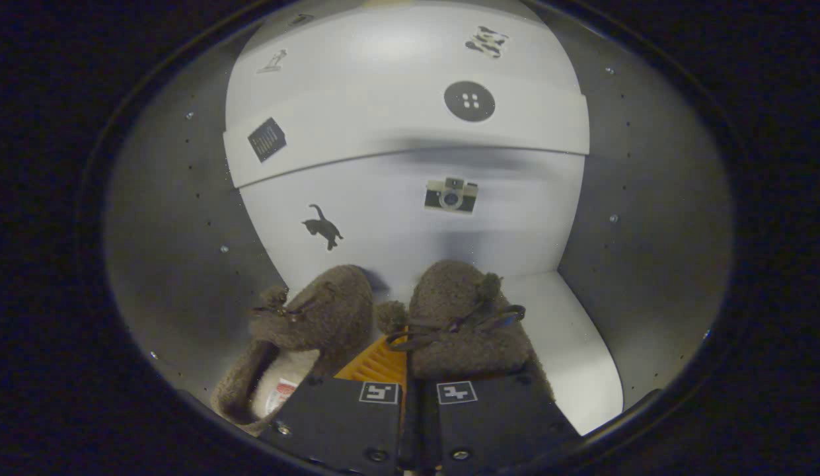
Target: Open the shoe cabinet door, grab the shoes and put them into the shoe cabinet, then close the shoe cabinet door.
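Note:
I am looking into the open shoe cabinet (pixel 647 264), with its grey side walls and white back panel (pixel 396 218). Two brown fuzzy slippers lie side by side on the white shelf floor (pixel 575 357), toes toward the back. The left slipper (pixel 317 317) leans outward and shows its pale lining. The right slipper (pixel 462 324) has a dark lace bow and a pompom. My gripper (pixel 406 370) sits at their heels. Its fingers are drawn close together, pinching the slippers' inner edges. The right slipper's heel hides the grip.
A white shelf (pixel 410 125) crosses the cabinet above the slippers. Small stickers dot the back panel: a cat, a camera, a round button. Bare shelf floor lies to the right of the slippers, up to the right wall.

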Tool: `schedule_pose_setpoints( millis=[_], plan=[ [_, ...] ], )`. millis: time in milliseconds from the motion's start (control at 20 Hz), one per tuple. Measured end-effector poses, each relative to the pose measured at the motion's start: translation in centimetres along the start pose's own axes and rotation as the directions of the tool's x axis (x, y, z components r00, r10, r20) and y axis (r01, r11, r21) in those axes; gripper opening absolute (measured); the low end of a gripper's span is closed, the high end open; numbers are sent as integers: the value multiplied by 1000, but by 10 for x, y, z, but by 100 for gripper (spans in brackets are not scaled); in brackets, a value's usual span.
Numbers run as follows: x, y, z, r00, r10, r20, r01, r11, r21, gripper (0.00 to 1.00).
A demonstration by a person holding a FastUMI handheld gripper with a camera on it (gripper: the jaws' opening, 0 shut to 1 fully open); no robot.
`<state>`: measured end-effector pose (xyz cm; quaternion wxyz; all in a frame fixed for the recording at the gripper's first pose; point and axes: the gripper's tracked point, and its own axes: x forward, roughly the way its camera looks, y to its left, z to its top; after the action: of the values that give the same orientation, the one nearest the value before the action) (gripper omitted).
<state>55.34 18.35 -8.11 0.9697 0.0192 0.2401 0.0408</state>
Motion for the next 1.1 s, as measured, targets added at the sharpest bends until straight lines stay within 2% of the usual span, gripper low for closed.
schedule_pose_setpoints(
  millis=[150, 350, 500, 650, 750, 1000, 1100],
  plan=[
    [1, -2, -4, 999, -36, -18, 36, 999, 2, 14],
    [-12, 2, -5, 1000, -29, -3, 29, 999, -17, 19],
    [-34, 0, -5, 998, -42, 39, 44, 997, -66, 22],
    [-70, 8, 1, 992, -15, 125, 20, 999, -41, 26],
    [-95, 16, 3, 984, 9, 180, 2, 998, -60, 44],
    [-173, 31, -2, 942, 24, 335, 14, 994, -110, 89],
    [-208, 41, -13, 929, 51, 367, -8, 993, -118, 96]
  ],
)
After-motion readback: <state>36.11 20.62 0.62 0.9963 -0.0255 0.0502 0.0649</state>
